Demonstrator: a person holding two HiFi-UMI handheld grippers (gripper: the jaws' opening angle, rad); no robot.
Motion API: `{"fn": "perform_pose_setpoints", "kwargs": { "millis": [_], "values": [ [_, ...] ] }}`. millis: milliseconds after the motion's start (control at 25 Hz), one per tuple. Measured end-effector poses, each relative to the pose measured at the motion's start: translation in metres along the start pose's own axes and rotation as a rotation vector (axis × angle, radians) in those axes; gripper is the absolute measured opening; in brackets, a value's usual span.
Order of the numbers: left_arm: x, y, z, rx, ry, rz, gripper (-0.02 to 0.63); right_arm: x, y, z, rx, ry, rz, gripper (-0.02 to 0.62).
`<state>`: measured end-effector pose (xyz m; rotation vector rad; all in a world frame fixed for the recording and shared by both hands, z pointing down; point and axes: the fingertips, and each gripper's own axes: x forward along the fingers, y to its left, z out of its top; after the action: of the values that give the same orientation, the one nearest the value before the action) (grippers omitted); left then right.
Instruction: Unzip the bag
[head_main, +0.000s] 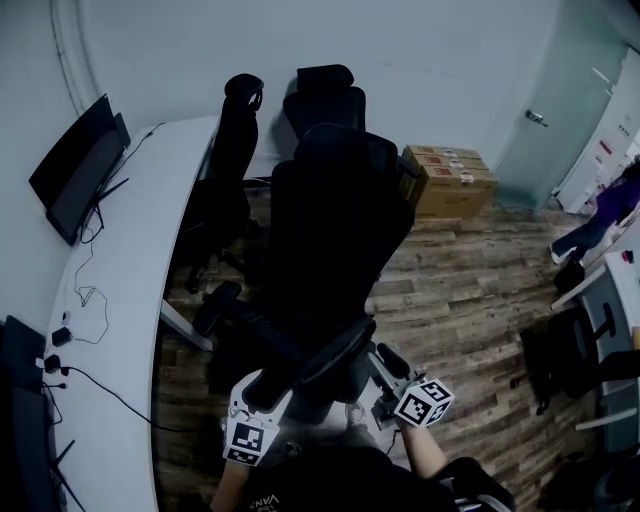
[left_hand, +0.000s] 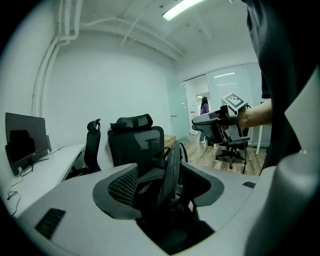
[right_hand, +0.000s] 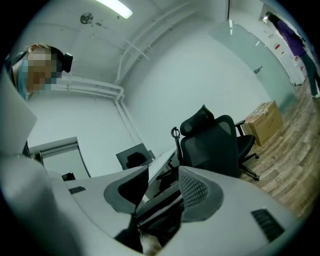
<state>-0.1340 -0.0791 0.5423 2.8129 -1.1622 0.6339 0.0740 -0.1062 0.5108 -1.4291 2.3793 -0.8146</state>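
Mostly black, white and brown from where I sit.
I see black mesh chairs (head_main: 335, 210), a white worktop (head_main: 130, 300), a brown wood-plank floor (head_main: 470, 290), tan boxes (head_main: 450, 178), and a grey left gripper (left_hand: 160, 180) with a black-and-white square-marked cube.

A black office chair (head_main: 335, 230) stands on the wooden floor (head_main: 470, 290), beside a curved white desk (head_main: 130, 300); two more chairs (head_main: 235, 150) are behind it; on the desk stands a dark monitor (head_main: 80, 165), with thin cables (head_main: 85, 300) near it; cardboard boxes (head_main: 450, 180) rest by the wall.
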Motion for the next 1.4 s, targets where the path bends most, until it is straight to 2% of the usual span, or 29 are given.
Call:
{"fn": "perform_pose_setpoints", "kwargs": {
  "millis": [320, 640, 800, 1000, 1120, 1400],
  "values": [
    [-0.044, 0.004, 0.007, 0.019, -0.079, -0.006, 0.270, -0.020, 0.046, -0.021, -0.078, -0.063, -0.020, 0.167],
    [-0.087, 0.001, 0.011, 0.019, -0.154, -0.018, 0.267, -0.039, 0.097, -0.048, -0.263, -0.065, -0.068, 0.155],
    [-0.106, -0.004, 0.013, 0.037, -0.196, -0.028, 0.174, -0.045, 0.121, -0.063, -0.312, -0.053, -0.054, 0.106],
    [-0.121, -0.007, 0.017, 0.039, -0.235, -0.061, 0.138, -0.043, 0.146, -0.082, -0.312, -0.047, -0.013, 0.078],
    [-0.128, -0.008, 0.020, 0.021, -0.258, -0.068, 0.092, -0.042, 0.160, -0.091, -0.319, -0.040, 0.014, 0.067],
    [-0.140, -0.004, 0.019, 0.021, -0.269, -0.070, 0.040, -0.040, 0.178, -0.107, -0.325, -0.010, 0.045, 0.058]
  ]
}}
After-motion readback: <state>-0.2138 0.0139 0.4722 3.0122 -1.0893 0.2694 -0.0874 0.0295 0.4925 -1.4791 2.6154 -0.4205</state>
